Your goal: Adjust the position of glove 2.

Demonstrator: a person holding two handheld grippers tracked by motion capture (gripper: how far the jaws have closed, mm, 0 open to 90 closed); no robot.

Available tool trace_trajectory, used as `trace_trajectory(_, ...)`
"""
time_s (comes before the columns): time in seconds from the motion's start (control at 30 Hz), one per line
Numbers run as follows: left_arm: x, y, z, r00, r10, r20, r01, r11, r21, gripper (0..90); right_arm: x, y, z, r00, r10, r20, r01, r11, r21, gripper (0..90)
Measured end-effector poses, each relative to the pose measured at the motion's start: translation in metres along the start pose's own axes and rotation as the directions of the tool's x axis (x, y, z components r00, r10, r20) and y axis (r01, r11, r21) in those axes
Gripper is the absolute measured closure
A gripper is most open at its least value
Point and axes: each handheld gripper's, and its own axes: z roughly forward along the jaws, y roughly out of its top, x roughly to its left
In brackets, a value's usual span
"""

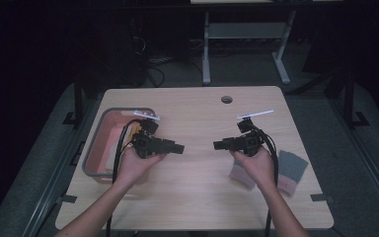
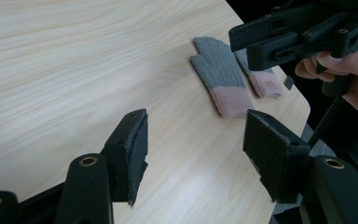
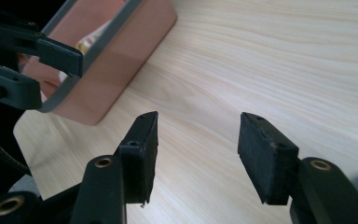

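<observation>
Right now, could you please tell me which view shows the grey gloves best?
The left gripper view: both grey gloves lie flat, pink cuffs plain. The high view shows them small and dim beside the person's right hand, partly hidden. The right gripper view faces the pink bin.

Left claw (image 1: 181, 147) and right claw (image 1: 215, 145) tip to tip, jaws apart, empty.

Two grey gloves (image 2: 221, 79) with pink cuffs lie side by side on one wooden table (image 1: 197, 197). One pink bin (image 1: 94, 148) with a grey rim sits there too, holding what may be a single yellowish item. Two hand-held grippers: left gripper (image 1: 180, 147), right gripper (image 1: 217, 145).
</observation>
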Motion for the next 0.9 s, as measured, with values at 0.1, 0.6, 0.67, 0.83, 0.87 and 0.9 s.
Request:
trace_trajectory(0.1, -0.004, 0.001, 0.005, 1.0000, 0.006, 0.007, -0.005, 1.0000, -0.006, 39.3, -0.005, -0.005, -0.006, 0.9999, 0.007, 0.011, -0.007, 1.000, -0.005, 46.9)
trace_trajectory(0.6, -0.021, -0.002, 0.034, 0.9980, 0.058, 0.028, -0.058, 0.9983, 0.002, 38.0, -0.034, -0.036, -0.032, 0.9961, 0.059, 0.065, -0.058, 0.998, -0.026, 45.5)
trace_trajectory(0.67, -0.023, -0.003, 0.038, 0.9979, 0.056, 0.033, -0.056, 0.9984, 0.002, 37.5, -0.038, -0.041, -0.035, 0.9950, 0.062, 0.078, -0.061, 0.998, -0.020, 45.5)
trace_trajectory(0.83, -0.027, -0.004, 0.046, 0.9967, 0.072, 0.038, -0.072, 0.9974, -0.002, 37.3, -0.048, -0.054, -0.040, 0.9913, 0.071, 0.111, -0.071, 0.997, -0.007, 45.2)
trace_trajectory(0.87, -0.028, -0.004, 0.047, 0.9966, 0.072, 0.040, -0.072, 0.9974, -0.005, 37.2, -0.051, -0.057, -0.041, 0.9906, 0.067, 0.119, -0.066, 0.998, -0.007, 45.1)
trace_trajectory(0.9, -0.028, -0.004, 0.048, 0.9964, 0.074, 0.042, -0.074, 0.9973, -0.002, 37.1, -0.053, -0.060, -0.042, 0.9893, 0.069, 0.129, -0.069, 0.998, -0.005, 45.1)
